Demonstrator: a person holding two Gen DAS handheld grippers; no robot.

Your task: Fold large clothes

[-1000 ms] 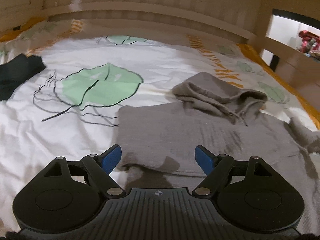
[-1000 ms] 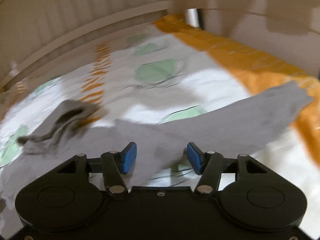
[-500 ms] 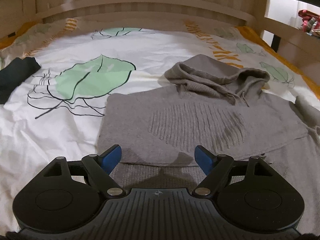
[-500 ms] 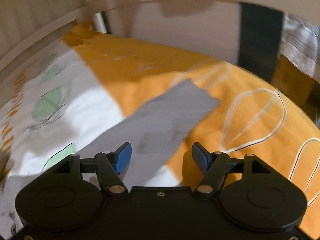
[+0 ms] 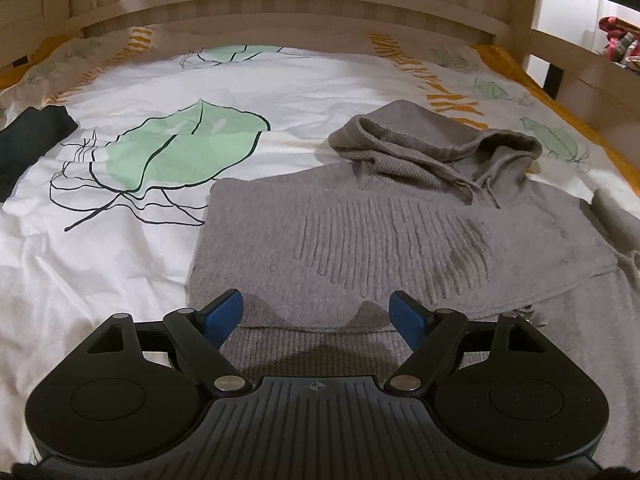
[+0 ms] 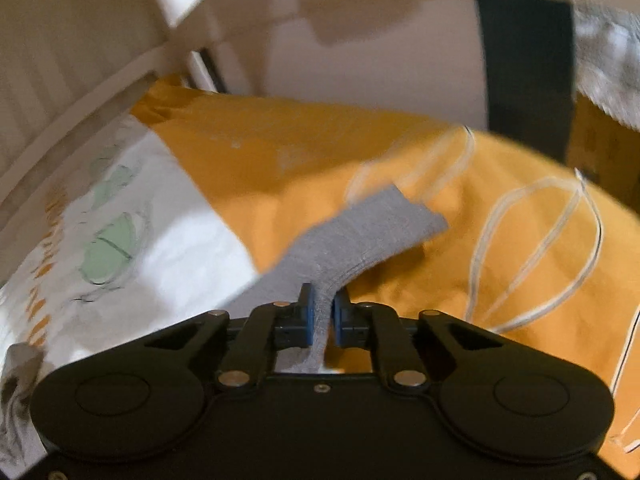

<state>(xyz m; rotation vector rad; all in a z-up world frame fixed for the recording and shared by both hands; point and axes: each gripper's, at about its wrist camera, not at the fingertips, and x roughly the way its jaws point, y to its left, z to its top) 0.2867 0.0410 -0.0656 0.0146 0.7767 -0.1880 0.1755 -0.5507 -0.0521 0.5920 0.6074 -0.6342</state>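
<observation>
- While the right gripper (image 6: pixel 322 312) closes, pinching the grey sleeve (image 6: pixel 360 236), we see its cuff run toward 1 o'clock over the orange bedspread (image 6: pixel 280 168).
- We note the hoodie (image 5: pixel 400 236) body lies at 12 o'clock of the left gripper (image 5: pixel 316 316), jaws spread, empty, pitched downward.

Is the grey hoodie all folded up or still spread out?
Partly folded. The grey hoodie's left side is tucked in straight, but its sleeve lies stretched across the orange sheet.
</observation>
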